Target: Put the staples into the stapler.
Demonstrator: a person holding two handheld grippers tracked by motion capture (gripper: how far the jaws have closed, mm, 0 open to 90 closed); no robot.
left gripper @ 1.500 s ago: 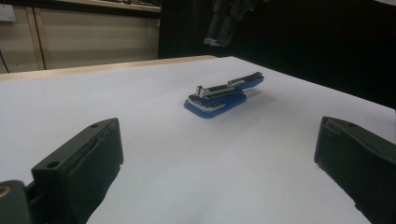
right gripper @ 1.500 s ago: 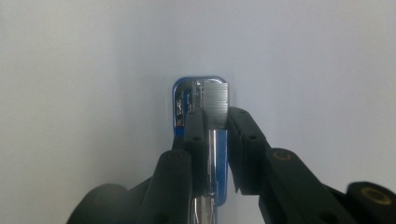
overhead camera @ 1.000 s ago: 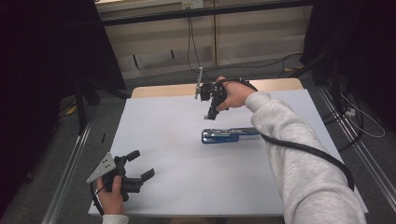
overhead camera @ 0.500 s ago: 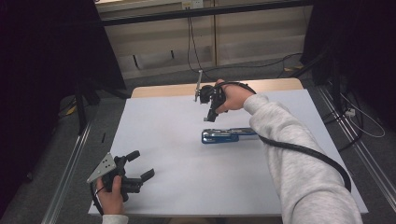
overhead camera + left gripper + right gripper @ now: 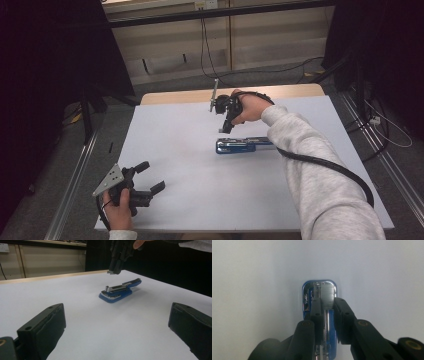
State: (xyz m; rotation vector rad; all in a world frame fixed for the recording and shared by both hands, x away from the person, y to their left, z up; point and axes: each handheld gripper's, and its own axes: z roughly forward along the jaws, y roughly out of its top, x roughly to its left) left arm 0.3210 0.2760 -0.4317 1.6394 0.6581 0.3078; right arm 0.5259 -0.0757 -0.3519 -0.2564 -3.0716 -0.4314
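From the high view: blue stapler lying flat near the middle of the white table sheet, long side running from 3 to 9 o'clock. Right gripper hanging just above its 9 o'clock end, tips down; left gripper resting well apart at 7 o'clock, jaws spread wide and empty. From the left gripper view: stapler with its upper arm lifted a little from the base, the right gripper over that end, not touching. From the right gripper view: jaws drawn nearly together with a thin gap, shiny metal visible in it; impossible to tell whether a small piece is pinched there or only the stapler below is seen. Probably the approach step. Next: lower straight down, keeping the tips in line with the narrow body. Nothing in the way; only the gripper's own cable trailing across the sheet at 4 o'clock.
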